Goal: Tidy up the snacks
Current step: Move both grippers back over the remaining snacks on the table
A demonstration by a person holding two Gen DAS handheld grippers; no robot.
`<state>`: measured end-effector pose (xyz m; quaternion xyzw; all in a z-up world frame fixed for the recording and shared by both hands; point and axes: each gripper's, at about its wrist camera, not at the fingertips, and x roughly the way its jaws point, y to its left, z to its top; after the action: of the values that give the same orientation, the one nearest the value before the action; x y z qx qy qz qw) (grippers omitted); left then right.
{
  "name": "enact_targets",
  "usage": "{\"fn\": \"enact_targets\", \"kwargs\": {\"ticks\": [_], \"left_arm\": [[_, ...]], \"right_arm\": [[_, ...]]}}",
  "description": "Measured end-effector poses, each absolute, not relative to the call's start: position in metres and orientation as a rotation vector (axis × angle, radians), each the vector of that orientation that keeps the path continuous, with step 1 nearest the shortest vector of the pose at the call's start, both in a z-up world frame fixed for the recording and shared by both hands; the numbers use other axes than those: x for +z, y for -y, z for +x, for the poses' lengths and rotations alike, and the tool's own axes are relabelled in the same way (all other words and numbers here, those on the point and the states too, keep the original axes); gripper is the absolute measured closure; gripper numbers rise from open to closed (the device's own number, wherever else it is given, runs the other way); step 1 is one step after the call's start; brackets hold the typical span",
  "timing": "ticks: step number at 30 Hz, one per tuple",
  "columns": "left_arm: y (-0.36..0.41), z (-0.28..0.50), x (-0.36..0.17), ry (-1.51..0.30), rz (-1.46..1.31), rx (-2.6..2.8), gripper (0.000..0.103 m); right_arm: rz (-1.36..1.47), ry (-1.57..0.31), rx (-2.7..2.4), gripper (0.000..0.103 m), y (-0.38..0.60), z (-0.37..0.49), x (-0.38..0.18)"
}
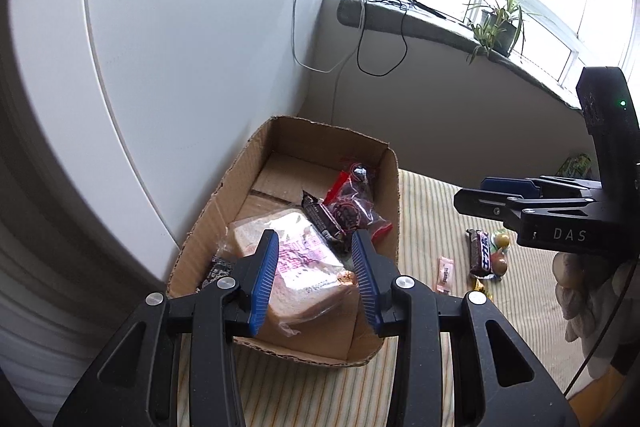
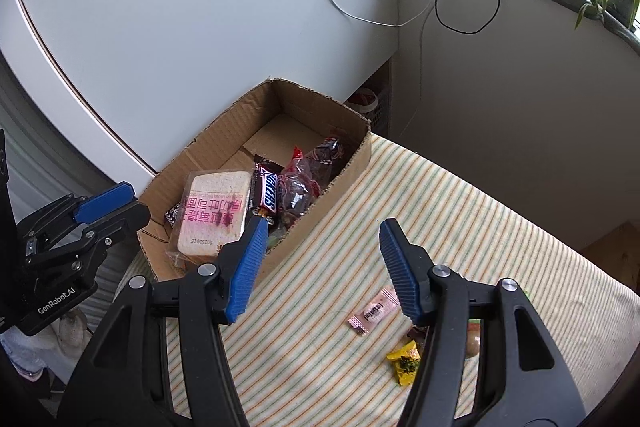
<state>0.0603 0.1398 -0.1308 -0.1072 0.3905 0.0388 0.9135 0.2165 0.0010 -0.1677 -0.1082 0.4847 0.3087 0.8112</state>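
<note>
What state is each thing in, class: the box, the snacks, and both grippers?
Cardboard box: open-topped, partly filled.
Wrapped bread: in the box.
Snickers bar: in the box.
Pink candy: on the cloth, outside.
Left gripper: open, empty.
Right gripper: open, empty.

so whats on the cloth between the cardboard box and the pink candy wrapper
Nothing: in the right wrist view the striped cloth is bare between the cardboard box and the pink candy wrapper. Only the right gripper, open and empty, hangs above it.

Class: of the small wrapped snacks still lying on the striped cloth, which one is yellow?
The yellow candy lying nearest the camera beside the pink sachet. It alone is yellow; the sachet is pale pink with dark lettering.
</note>
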Motion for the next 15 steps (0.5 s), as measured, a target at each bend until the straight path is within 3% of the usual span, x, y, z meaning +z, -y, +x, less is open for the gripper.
{"fn": "enact_targets", "kwargs": {"ticks": [15], "left_arm": [[-0.090, 0.062, -0.133, -0.827, -0.220, -0.043, 0.066]], "right_arm": [[-0.152, -1.039, 0.475, 0.042, 0.116, 0.221, -0.158]]}}
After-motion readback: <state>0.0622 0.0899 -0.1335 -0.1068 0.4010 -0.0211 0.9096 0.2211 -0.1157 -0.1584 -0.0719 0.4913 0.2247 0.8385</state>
